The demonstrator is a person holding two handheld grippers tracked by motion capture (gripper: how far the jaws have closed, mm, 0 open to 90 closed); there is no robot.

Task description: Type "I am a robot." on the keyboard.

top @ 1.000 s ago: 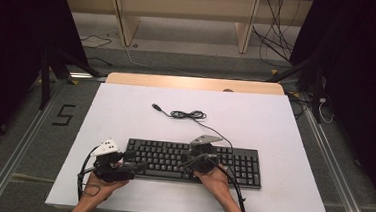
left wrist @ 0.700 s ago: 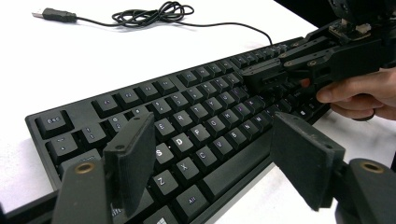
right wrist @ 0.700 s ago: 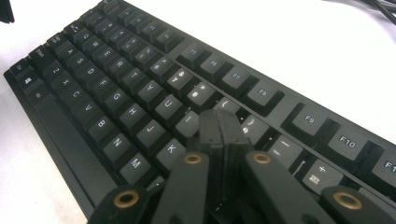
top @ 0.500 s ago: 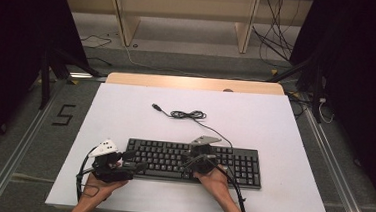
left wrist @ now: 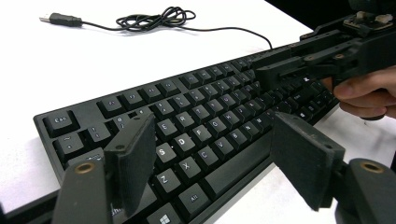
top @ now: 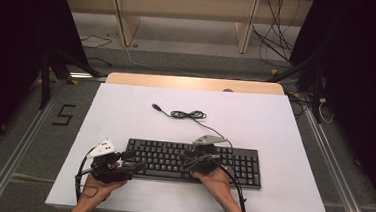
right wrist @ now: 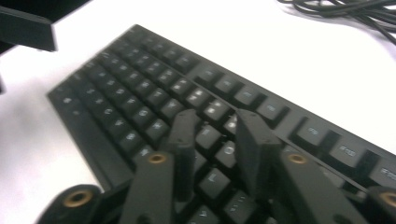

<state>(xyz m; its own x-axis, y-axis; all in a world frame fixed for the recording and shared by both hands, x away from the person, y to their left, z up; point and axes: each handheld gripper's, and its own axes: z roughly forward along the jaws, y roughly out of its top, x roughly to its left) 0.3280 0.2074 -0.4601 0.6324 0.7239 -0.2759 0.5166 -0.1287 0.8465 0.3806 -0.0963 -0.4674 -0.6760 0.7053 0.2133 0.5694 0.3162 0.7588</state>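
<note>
Two grippers over one black keyboard (top: 192,161), lying near the white table's (top: 275,122) six o'clock edge. Left gripper (top: 134,161) at the keyboard's nine o'clock end, jaws wide apart astride its front edge. Right gripper (top: 186,162) above mid-keys, jaws just opening, clamping nothing.

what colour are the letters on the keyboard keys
White letters on black keys of the keyboard, clearest in the left gripper view.

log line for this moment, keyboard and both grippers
scene: black keyboard on white table | left gripper: open over left-hand keys | right gripper: jaws just opening, a small gap, over keys | usb cable: loose, unplugged
</note>
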